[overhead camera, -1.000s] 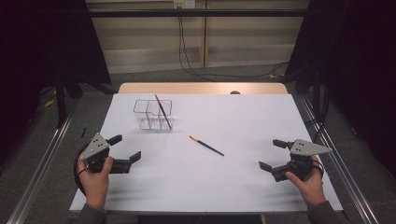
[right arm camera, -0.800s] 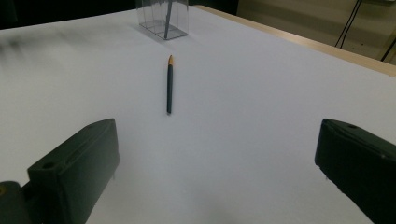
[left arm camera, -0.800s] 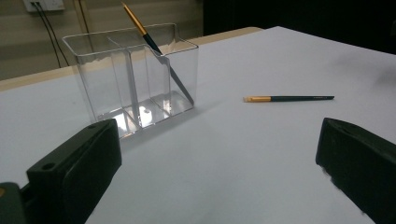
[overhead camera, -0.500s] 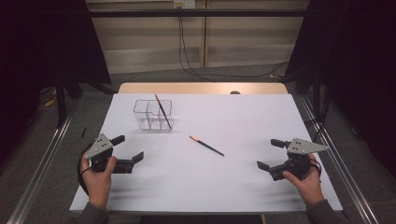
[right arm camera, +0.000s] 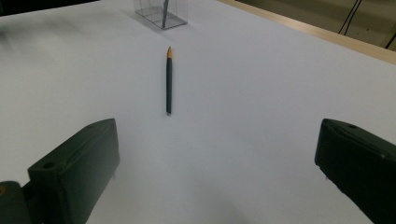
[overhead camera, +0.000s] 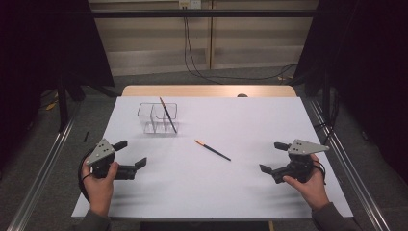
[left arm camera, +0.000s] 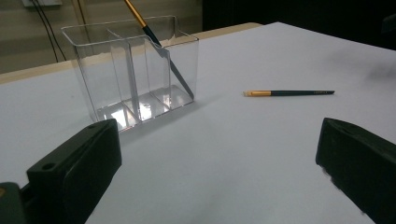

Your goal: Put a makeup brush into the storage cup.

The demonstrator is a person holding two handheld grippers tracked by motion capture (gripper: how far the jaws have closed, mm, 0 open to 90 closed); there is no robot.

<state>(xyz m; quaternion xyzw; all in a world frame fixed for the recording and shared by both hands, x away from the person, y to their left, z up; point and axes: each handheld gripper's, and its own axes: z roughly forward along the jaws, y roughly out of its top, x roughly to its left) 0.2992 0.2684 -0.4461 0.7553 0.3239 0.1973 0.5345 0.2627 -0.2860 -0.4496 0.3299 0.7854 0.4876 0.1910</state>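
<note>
Two grippers sit low over a smooth white table (overhead camera: 240,187), both empty with their blocky matte-black jaws spread wide. At about eight o'clock from the table's middle, the left gripper (overhead camera: 129,155) is held in the person's left hand (overhead camera: 99,180), a grey three-cornered plate on top. At eleven o'clock stands a clear hard-plastic organizer (overhead camera: 157,118), rectangular, split into compartments, with a slim dark brush (overhead camera: 168,114) leaning tilted inside. Near the centre lies a thin, straight pencil (overhead camera: 212,149), dark-bodied with an orange tip, flat on the sheet and well apart from both tools. At four o'clock the right gripper (overhead camera: 273,156) rests in the right hand (overhead camera: 308,182), pointing toward the pencil.
</note>
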